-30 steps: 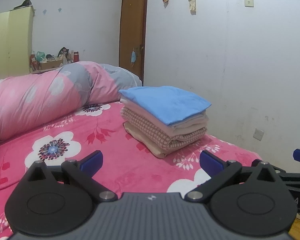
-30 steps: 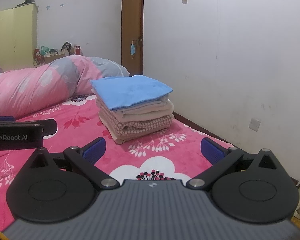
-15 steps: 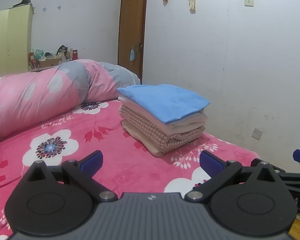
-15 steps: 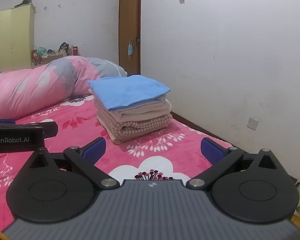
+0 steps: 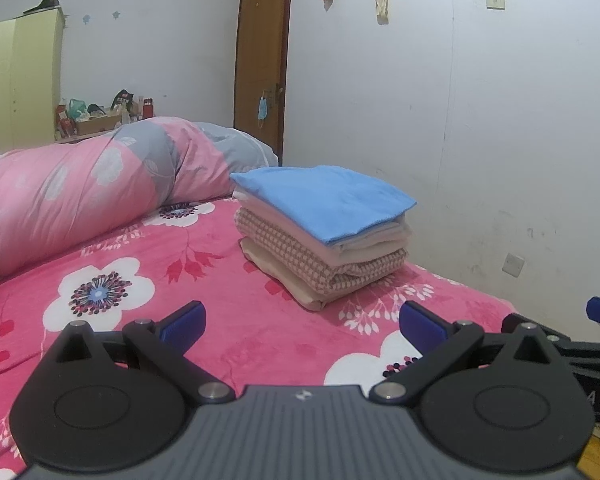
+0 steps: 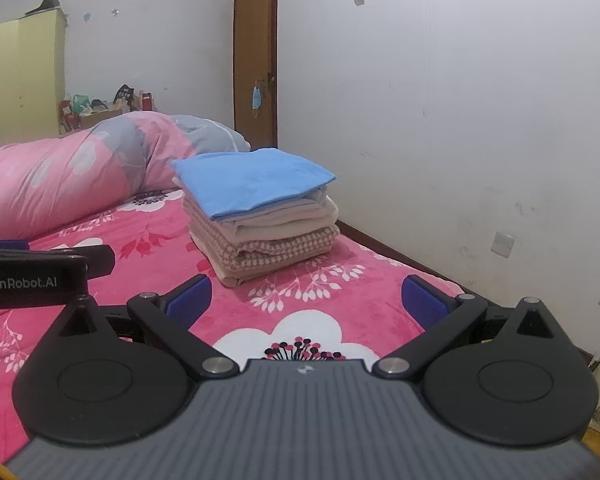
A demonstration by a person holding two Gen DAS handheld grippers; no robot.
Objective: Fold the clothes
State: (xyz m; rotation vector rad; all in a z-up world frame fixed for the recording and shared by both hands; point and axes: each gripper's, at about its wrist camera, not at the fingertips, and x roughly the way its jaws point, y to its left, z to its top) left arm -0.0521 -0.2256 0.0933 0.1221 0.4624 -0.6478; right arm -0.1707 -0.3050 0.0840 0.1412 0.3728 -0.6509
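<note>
A neat stack of folded clothes [image 5: 324, 232] [image 6: 260, 216] rests on the pink flowered bed [image 5: 228, 312] [image 6: 308, 296], near the white wall. A blue garment [image 5: 328, 196] [image 6: 252, 180] lies on top, over cream and checked pieces. My left gripper [image 5: 302, 322] hovers open over the bed, short of the stack, with nothing between its blue fingers [image 5: 184, 320]. My right gripper [image 6: 306, 300] is open too and empty, also short of the stack. The left gripper's body [image 6: 32, 276] shows at the left edge of the right wrist view.
A rolled pink and grey quilt [image 5: 84, 196] [image 6: 68, 184] lies along the bed's far side. The white wall [image 5: 480, 140] runs close on the right, with a brown door [image 5: 264, 72] behind the stack. A yellow wardrobe [image 5: 16, 80] and a cluttered shelf stand at the far left.
Both grippers have shifted slightly; the stack appears a little further left in each view. Both stay open and empty, and the clothes have not moved.
</note>
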